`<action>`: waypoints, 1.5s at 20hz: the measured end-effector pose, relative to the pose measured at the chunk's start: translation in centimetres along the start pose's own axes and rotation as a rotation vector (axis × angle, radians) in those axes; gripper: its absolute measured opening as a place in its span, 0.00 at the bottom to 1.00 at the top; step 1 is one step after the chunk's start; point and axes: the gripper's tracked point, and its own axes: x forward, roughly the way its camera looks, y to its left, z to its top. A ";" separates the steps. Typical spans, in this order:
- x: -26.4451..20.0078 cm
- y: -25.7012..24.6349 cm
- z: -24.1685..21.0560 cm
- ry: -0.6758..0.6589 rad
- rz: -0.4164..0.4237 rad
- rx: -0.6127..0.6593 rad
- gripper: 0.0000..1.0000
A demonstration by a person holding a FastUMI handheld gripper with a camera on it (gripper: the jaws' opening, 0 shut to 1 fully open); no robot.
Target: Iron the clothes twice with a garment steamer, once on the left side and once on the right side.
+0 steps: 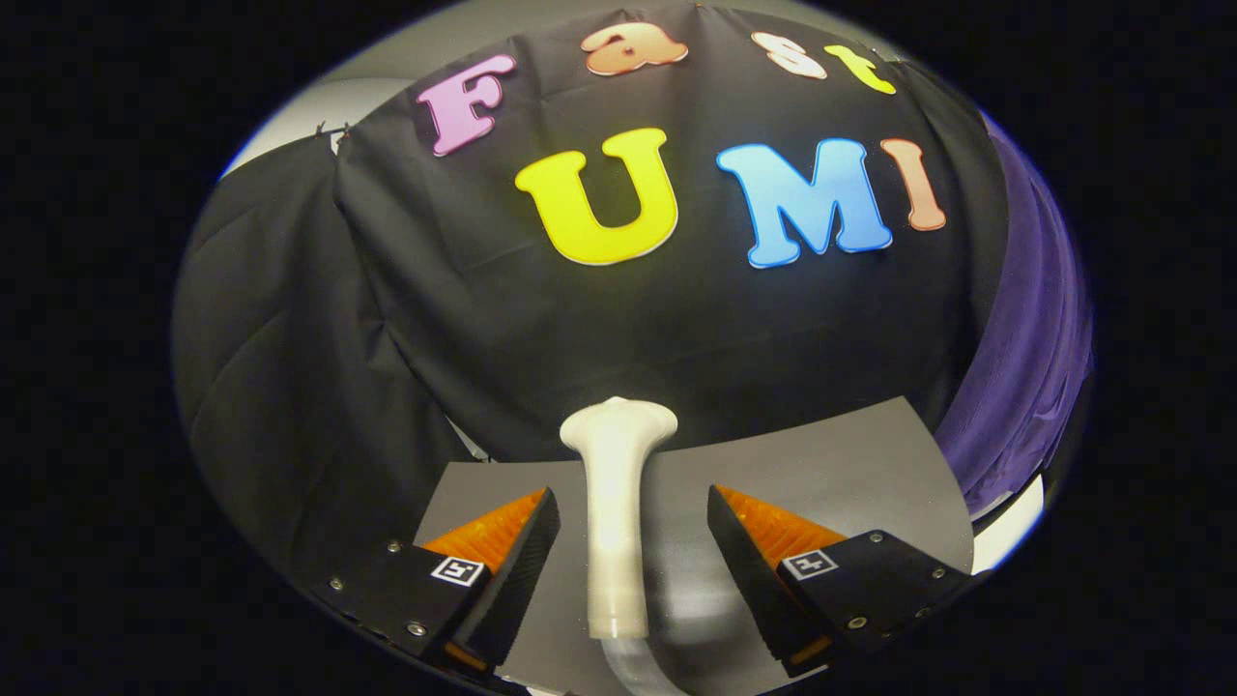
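Note:
A white garment steamer [617, 503] lies on the grey tabletop [831, 464], its flared head pointing away from me toward the black cloth wall and its clear hose trailing back under me. My gripper [633, 495] is open, with the steamer's handle lying between the two fingers and a gap on either side. Neither finger touches it. A purple garment [1024, 358] hangs to the right, beyond the right finger, beside the black cloth.
The black cloth wall [618, 329] stands just behind the steamer's head and drapes down on the left. The table's pale edge [1005, 536] shows under the purple garment. Bare grey tabletop lies ahead of the right finger.

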 end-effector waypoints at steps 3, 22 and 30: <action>3.2 0.2 -1.2 0.074 -0.012 0.037 0.95; 5.2 -1.5 -3.9 0.160 -0.275 -0.071 0.41; 5.0 -1.5 -3.8 0.114 -0.264 -0.075 0.37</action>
